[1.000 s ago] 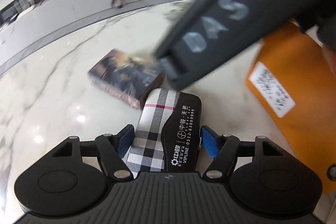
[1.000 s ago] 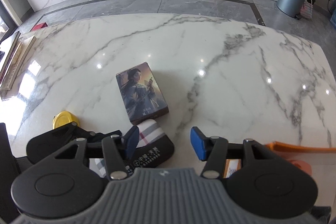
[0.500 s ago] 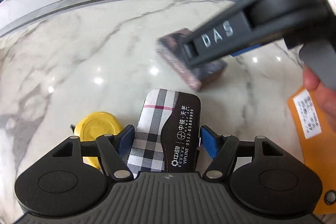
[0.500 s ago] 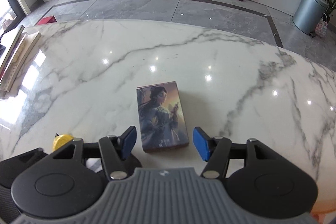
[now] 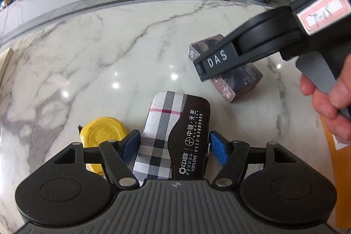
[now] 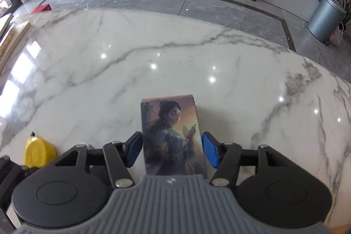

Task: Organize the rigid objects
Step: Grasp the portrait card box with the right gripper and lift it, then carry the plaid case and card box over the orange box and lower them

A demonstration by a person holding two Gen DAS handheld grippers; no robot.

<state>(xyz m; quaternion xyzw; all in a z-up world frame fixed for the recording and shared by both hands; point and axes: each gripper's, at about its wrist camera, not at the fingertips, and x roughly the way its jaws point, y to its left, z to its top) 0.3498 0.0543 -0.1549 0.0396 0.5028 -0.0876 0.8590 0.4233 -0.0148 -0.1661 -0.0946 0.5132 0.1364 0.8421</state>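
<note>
Left gripper [image 5: 174, 147] holds a plaid-and-black case [image 5: 173, 137], pads pressing on both long sides; the case's near end is hidden under the gripper body. A yellow tape measure [image 5: 103, 131] sits on the marble table [image 5: 87, 63] just left of it, half covered by the left finger. Right gripper [image 6: 172, 149] straddles the illustrated box [image 6: 173, 137], which lies flat on the table. Jaws have just been opening, with slim gaps at both blue pads, so no grip. The box's near edge is cut off by the gripper body. In the left view the right gripper's arm covers the middle of the box. An orange envelope [image 5: 337, 146] is mostly out of frame behind the person's hand [image 5: 329, 106].
</note>
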